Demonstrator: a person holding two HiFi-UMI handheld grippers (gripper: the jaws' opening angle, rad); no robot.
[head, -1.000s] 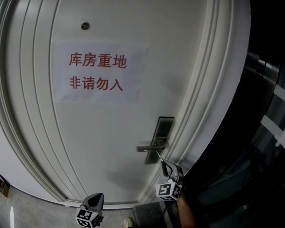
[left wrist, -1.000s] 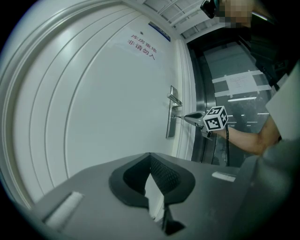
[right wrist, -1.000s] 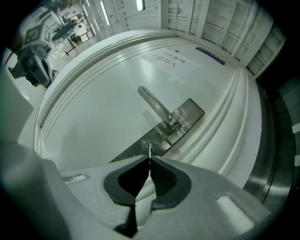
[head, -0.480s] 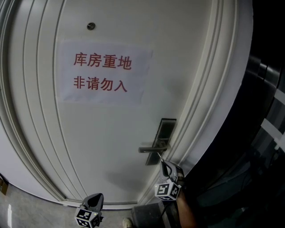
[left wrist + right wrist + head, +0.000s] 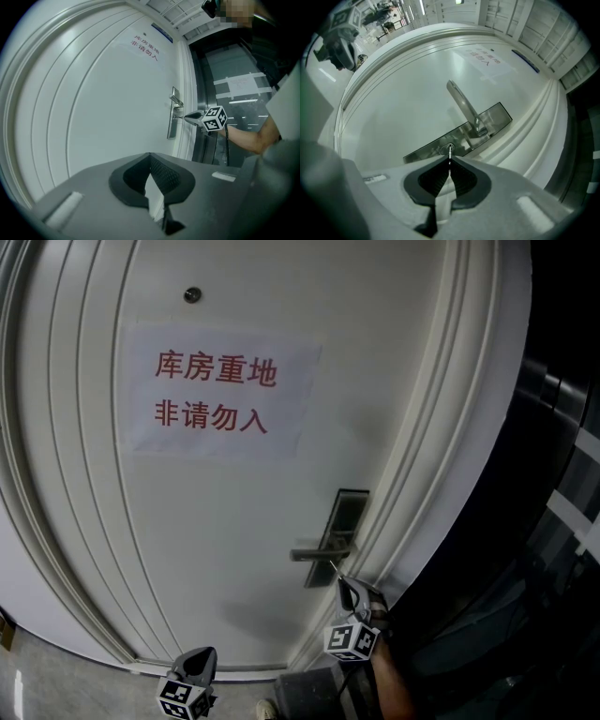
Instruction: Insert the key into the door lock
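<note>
The right hand-held gripper (image 5: 449, 163) pinches the key (image 5: 449, 153), its tip at the keyhole (image 5: 449, 148) in the steel lock plate (image 5: 492, 121) below the lever handle (image 5: 461, 105), so line the blade square with the slot and push straight and gently, while the left hand-held gripper (image 5: 150, 157), jaws together, hangs empty.

**Lighting and image quality**

Head view: door (image 5: 234, 521) softly and evenly lit, with a faint shadow below the handle (image 5: 314, 552). The right side falls to near black. All views bow the straight mouldings toward the edges, and both gripper views have dark vignetted corners.

Right gripper view: ceiling lights (image 5: 423, 6) overhead, sheen on the lock plate (image 5: 431, 147), glint on the key (image 5: 449, 151).

Left gripper view: left gripper (image 5: 150, 157) body close to the lens, soft.
</note>
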